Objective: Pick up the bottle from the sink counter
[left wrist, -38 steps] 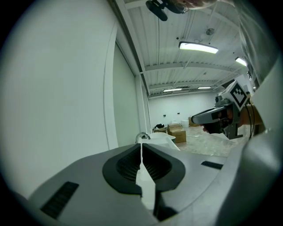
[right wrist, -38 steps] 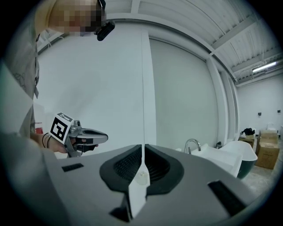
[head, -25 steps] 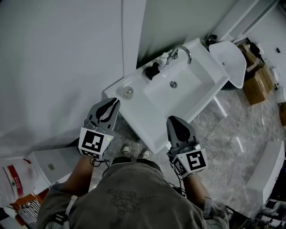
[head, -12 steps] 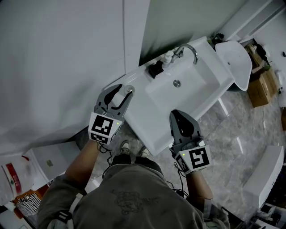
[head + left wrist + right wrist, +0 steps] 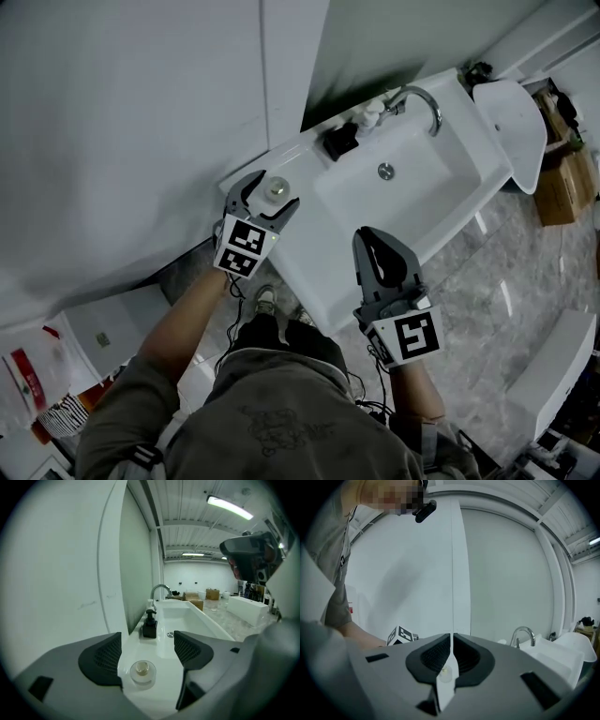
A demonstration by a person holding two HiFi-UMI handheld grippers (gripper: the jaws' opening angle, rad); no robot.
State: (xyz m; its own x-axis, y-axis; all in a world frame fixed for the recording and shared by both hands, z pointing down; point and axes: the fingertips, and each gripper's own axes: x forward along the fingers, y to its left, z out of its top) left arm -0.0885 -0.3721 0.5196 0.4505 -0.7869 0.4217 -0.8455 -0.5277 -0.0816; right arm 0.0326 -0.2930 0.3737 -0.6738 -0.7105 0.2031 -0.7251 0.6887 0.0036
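A small clear bottle (image 5: 275, 187) with a round cap stands upright on the left end of the white sink counter (image 5: 309, 234). My left gripper (image 5: 268, 193) reaches over that end, its jaws opening. In the left gripper view the bottle (image 5: 142, 670) stands low between the two dark pads (image 5: 105, 658), touching neither. My right gripper (image 5: 380, 251) hovers at the counter's front edge, shut with nothing in it. In the right gripper view the gripper (image 5: 452, 656) points toward the wall, and the bottle (image 5: 446, 671) shows faintly through the slit.
A black soap dispenser (image 5: 341, 141) stands behind the basin (image 5: 394, 178), with a chrome faucet (image 5: 422, 98) to its right. The white wall (image 5: 141, 112) rises close behind the counter. A white oval fixture (image 5: 511, 122) and a cardboard box (image 5: 562, 183) sit at the right.
My left gripper has moved forward over the counter's left end and opened around the bottle. The right gripper has stayed shut and nearly still.
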